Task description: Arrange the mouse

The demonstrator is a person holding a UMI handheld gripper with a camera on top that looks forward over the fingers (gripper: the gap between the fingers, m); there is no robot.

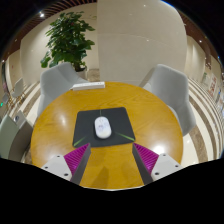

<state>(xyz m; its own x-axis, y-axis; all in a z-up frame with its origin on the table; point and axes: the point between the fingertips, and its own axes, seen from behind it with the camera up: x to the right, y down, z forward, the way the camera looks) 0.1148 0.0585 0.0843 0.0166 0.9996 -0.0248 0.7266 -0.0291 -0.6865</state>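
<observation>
Mouse [102, 126]: white, centre of frame, resting on dark mousepad [88, 138] on round wooden table [50, 125].
Gripper [111, 155]: fingers spread apart, grasping nothing, mouse just ahead.
Plant [67, 40]: upper left.

Landmark: mat [103, 127], lying at the middle of the round table [55, 110]. One item is seen on the mat, the mouse [102, 126], at its centre; bare mat is left all round it. Bare tabletop is seen left, right and beyond the mat. Gripper [112, 150] is held open just short of the mat's near edge, nothing between the fingers. Beyond the table, two chairs [62, 80] stand at the far rim; a plant [68, 38] stands behind the left one.
</observation>
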